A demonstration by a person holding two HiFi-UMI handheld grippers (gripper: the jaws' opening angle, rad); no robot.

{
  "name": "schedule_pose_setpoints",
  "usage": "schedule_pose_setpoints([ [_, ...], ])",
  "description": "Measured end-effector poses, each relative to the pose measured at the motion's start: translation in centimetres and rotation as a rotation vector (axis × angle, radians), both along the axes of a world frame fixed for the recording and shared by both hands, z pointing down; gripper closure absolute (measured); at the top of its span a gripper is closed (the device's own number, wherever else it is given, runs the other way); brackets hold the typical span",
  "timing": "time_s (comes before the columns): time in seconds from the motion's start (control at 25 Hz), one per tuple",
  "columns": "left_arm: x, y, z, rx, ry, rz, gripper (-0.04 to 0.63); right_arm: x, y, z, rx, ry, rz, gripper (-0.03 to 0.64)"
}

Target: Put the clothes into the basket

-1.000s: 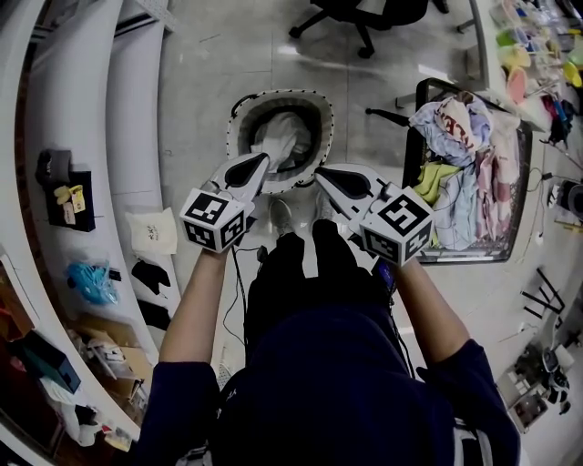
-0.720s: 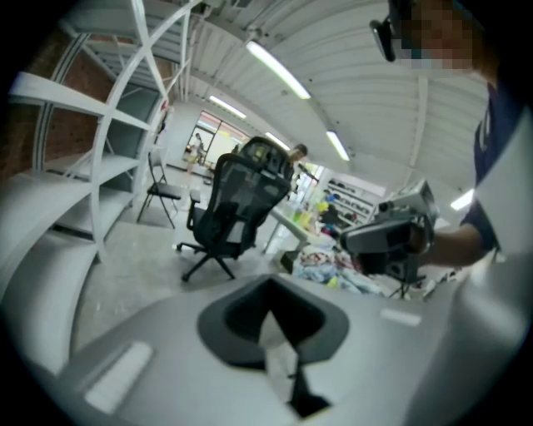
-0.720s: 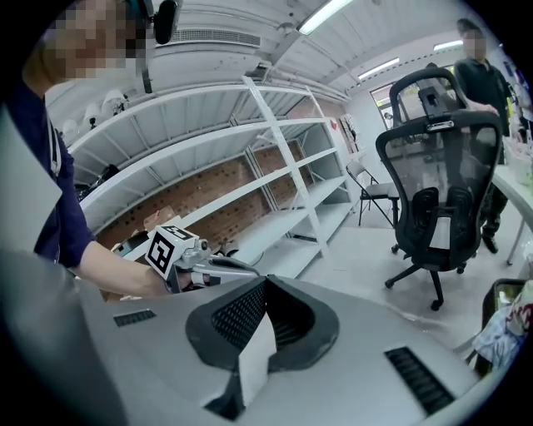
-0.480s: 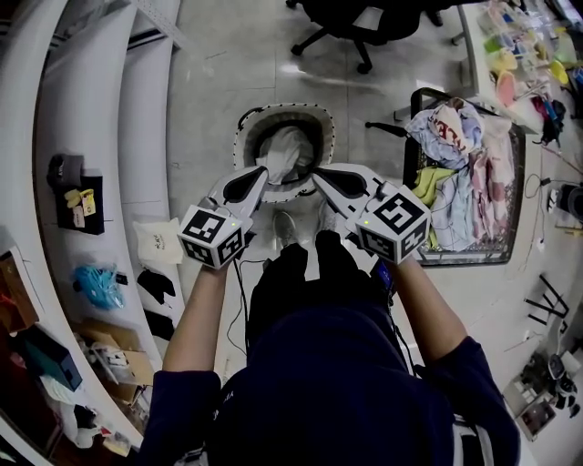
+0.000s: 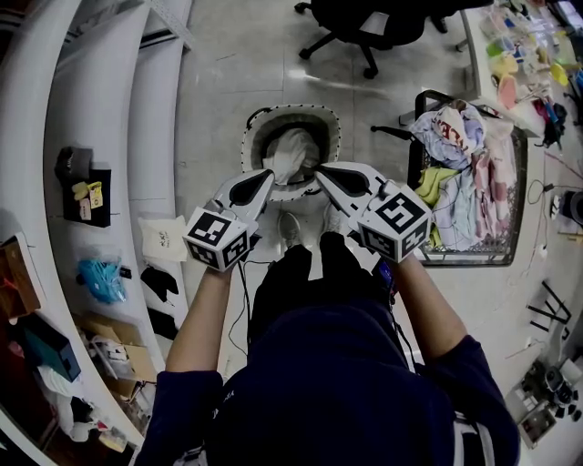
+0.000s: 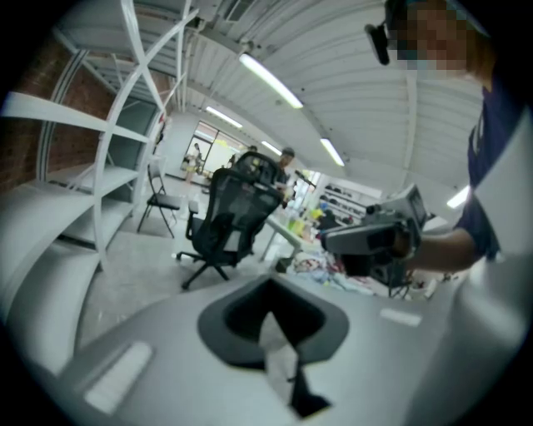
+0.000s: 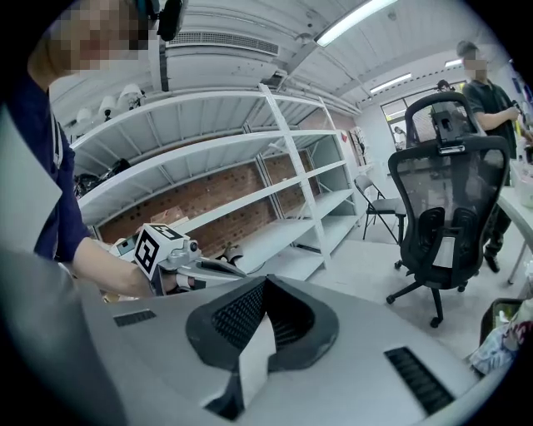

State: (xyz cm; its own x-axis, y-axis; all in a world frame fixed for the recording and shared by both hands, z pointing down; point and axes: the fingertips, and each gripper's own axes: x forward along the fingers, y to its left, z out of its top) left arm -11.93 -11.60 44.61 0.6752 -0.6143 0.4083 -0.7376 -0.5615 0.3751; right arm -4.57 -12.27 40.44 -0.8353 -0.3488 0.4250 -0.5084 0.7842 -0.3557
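Note:
A round dark basket with a white dotted rim stands on the floor in front of me. A white garment hangs into it, its upper part drawn up between the two gripper tips. My left gripper and right gripper hover close together over the basket's near rim. Each is shut, with a strip of white cloth pinched between its jaws, in the left gripper view and the right gripper view. A black cart at the right holds a heap of mixed clothes.
White shelving curves along the left with small items on it. A black office chair stands beyond the basket. A table with colourful clutter is at the far right. My legs and feet are just behind the basket.
Both grippers have risen a little over the basket, still shut, and the white garment has come up with them.

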Motion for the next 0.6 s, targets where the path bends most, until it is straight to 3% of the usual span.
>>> schedule_pose_setpoints([
  [0.6, -0.83, 0.08, -0.66, 0.012, -0.001, -0.007, 0.592, -0.33, 0.07, -0.12, 0.001, 0.013, 0.012, 0.611],
])
